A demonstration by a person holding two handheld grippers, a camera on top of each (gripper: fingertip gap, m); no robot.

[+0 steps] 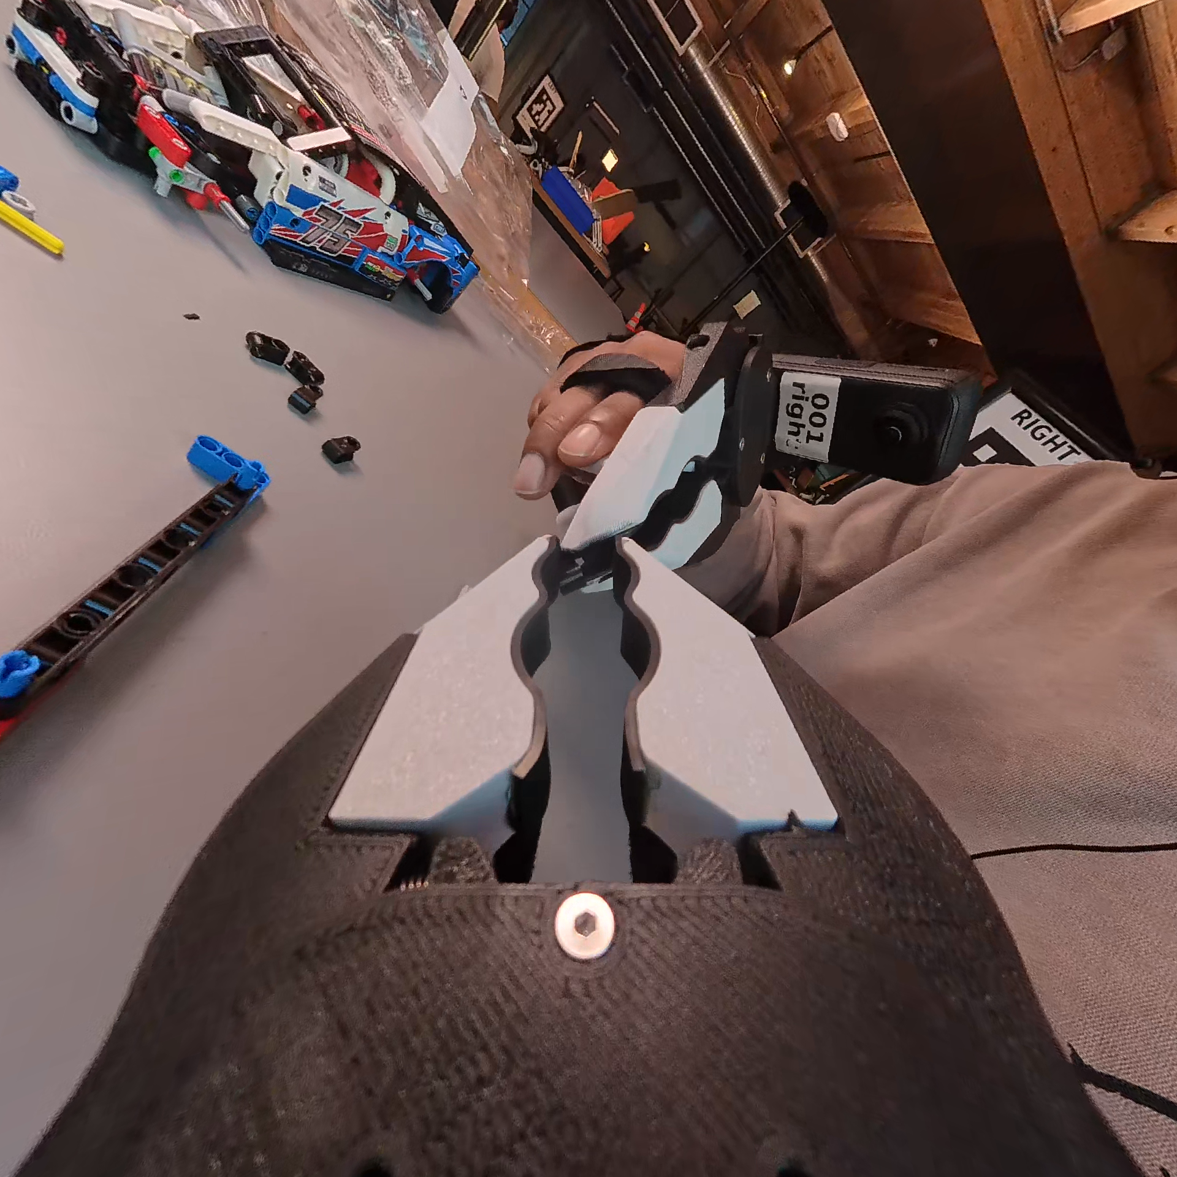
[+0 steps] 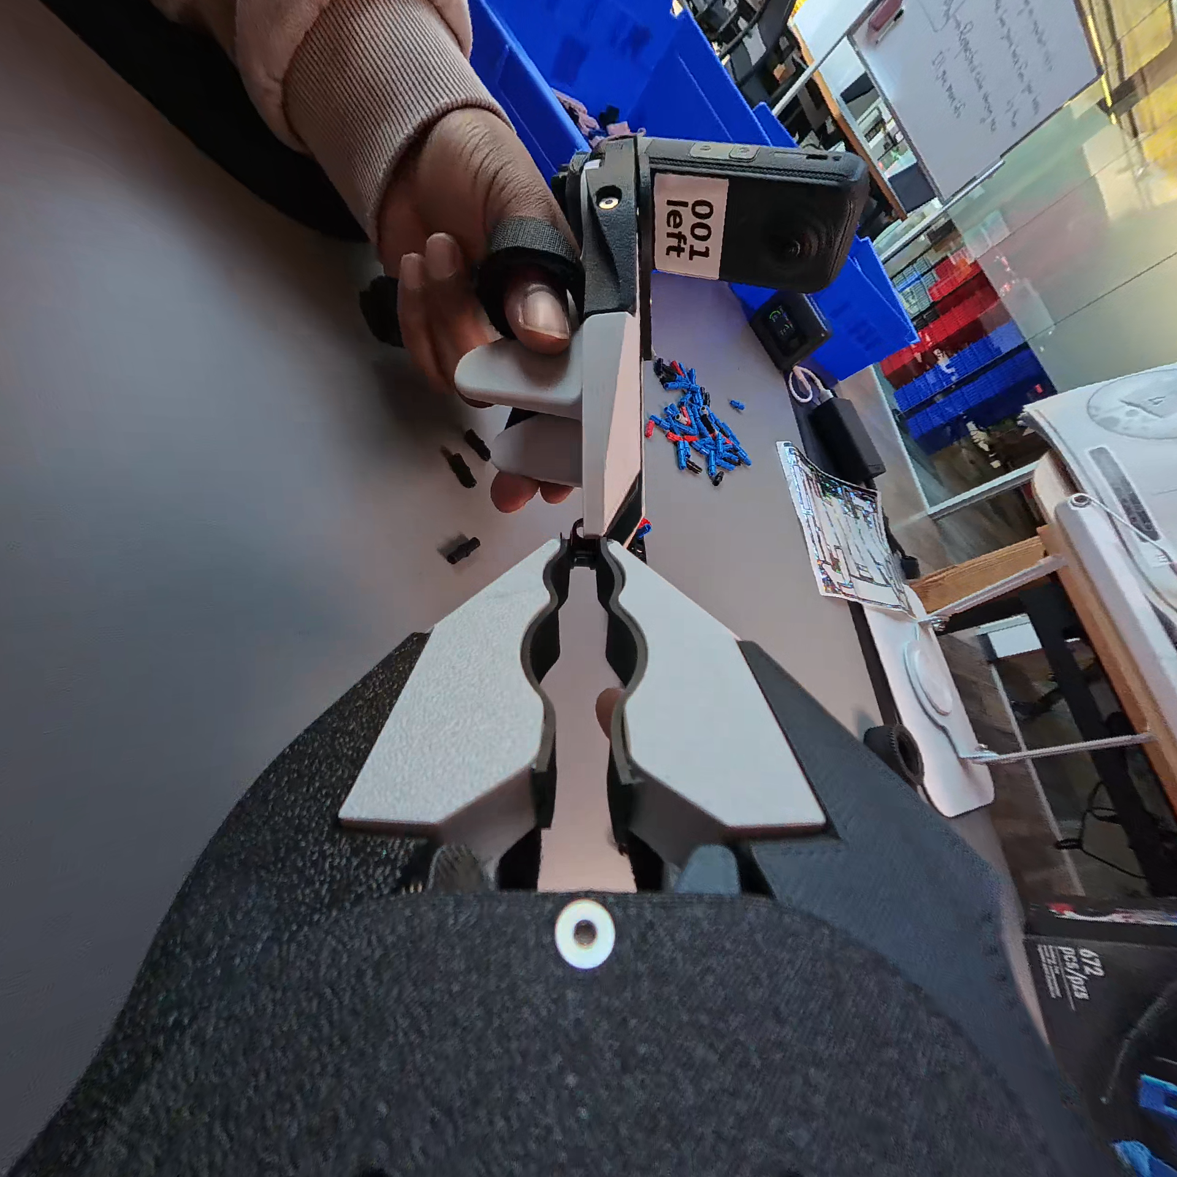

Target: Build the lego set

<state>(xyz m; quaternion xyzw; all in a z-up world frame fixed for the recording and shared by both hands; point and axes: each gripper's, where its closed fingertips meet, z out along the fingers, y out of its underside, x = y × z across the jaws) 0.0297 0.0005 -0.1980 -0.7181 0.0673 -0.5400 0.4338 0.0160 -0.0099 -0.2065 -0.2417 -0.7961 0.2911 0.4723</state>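
My left gripper [image 1: 586, 553] and my right gripper [image 2: 583, 546] meet tip to tip above the grey table [image 1: 306, 669]. Each is closed on a small black Lego piece [image 1: 581, 573], also seen in the right wrist view [image 2: 581, 559]; I cannot tell whether it is one piece or two pressed together. The right gripper [image 1: 602, 541] comes in from the upper right, and the left gripper [image 2: 600, 527] comes down from above. The partly built blue, white and red race car [image 1: 318, 216] lies far left. A long black beam with blue connectors [image 1: 127, 573] lies left of the grippers.
Small black connectors [image 1: 293, 376] and a yellow axle [image 1: 32, 230] lie on the table. A heap of blue, red and black pins [image 2: 700, 433], loose black pins [image 2: 462, 468], a sticker sheet [image 2: 841, 528] and blue bins [image 2: 637, 70] are beyond. A person's sleeve [image 1: 955, 605] crosses at the right. The yellow axle [image 1: 32, 230] is about equally far from each gripper, around 20 cm.
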